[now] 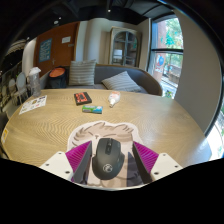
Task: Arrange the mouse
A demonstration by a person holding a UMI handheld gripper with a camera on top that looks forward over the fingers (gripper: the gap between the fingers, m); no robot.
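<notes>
A black computer mouse point(110, 158) lies on a pale printed mouse mat point(112, 131) at the near edge of a round wooden table point(150, 115). My gripper point(112, 162) is low over the mat with the mouse between its two magenta pads point(80, 158). The fingers stand close along the mouse's sides. A thin strip of mat shows between the mouse and the right pad. The mouse rests on the mat.
Beyond the mat, a dark flat object point(82, 98), a small teal item point(93, 108) and a white item point(114, 99) lie mid-table. Papers point(33, 102) lie toward the left edge. A sofa with cushions point(120, 81) and a cabinet point(125, 47) stand behind the table.
</notes>
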